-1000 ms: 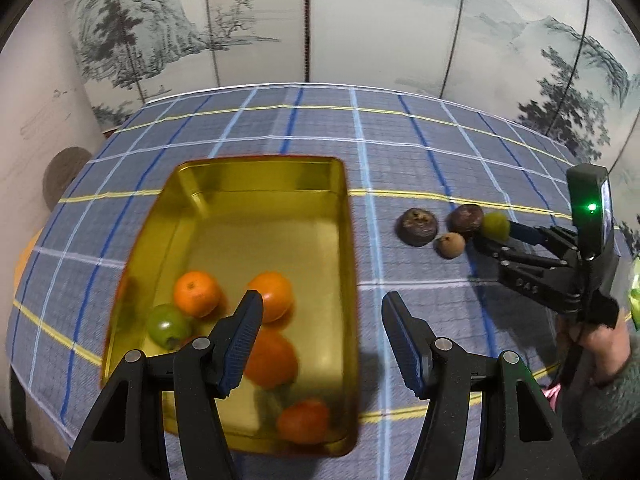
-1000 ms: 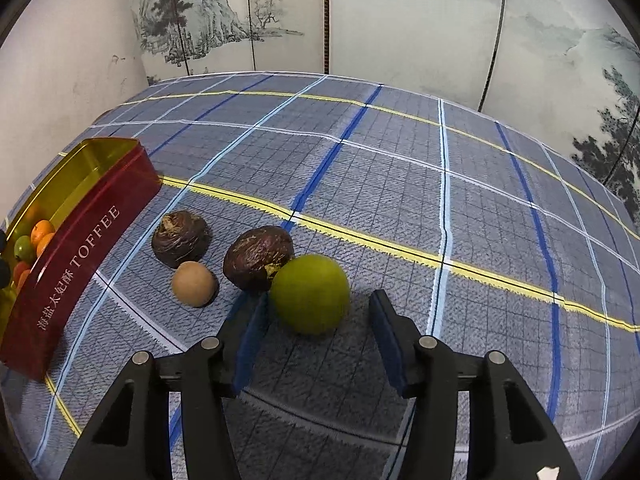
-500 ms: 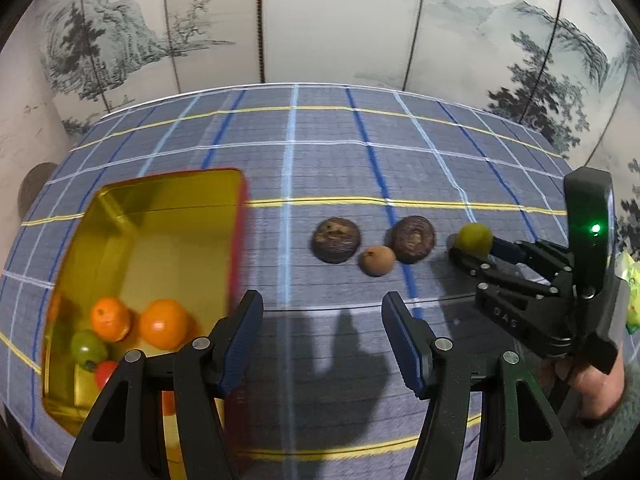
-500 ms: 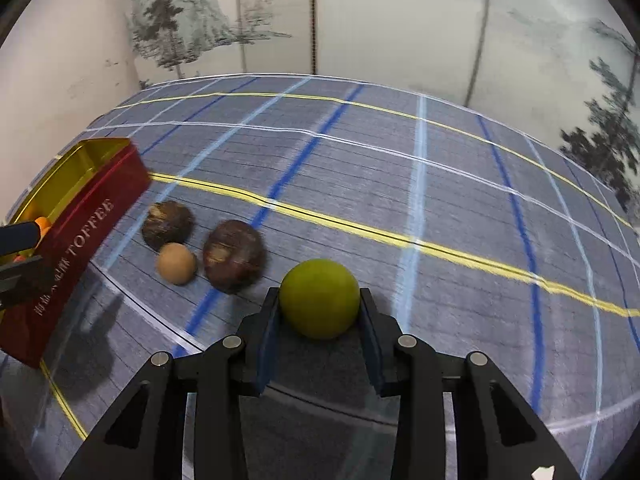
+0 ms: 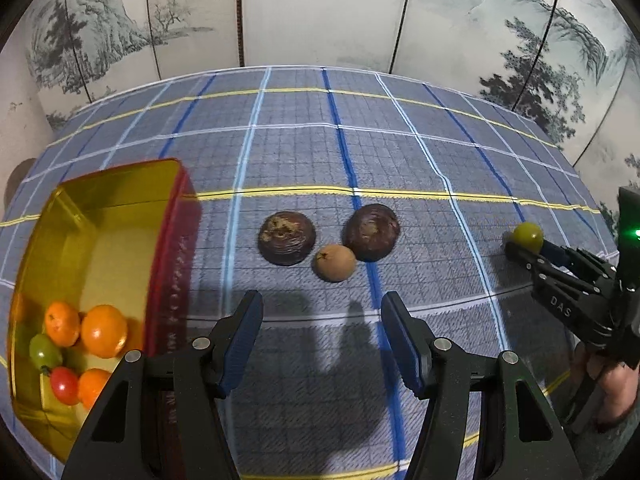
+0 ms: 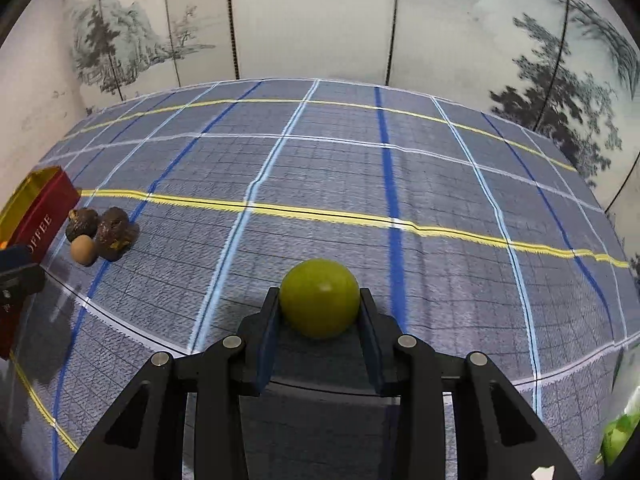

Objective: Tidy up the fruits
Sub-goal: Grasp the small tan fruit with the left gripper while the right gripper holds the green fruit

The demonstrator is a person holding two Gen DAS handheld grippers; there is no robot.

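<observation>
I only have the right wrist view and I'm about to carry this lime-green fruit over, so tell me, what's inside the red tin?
Observer: The tin holds three orange fruits, a small green fruit and a small red fruit, all bunched at its near end.
Operator: Is there any room in it?
Observer: Yes, the far half of its gold floor is bare.
Operator: Is the left tool carrying anything?
Observer: No. The left tool is open with nothing between its fingers, and it sits over the cloth just short of the three brown fruits.
</observation>
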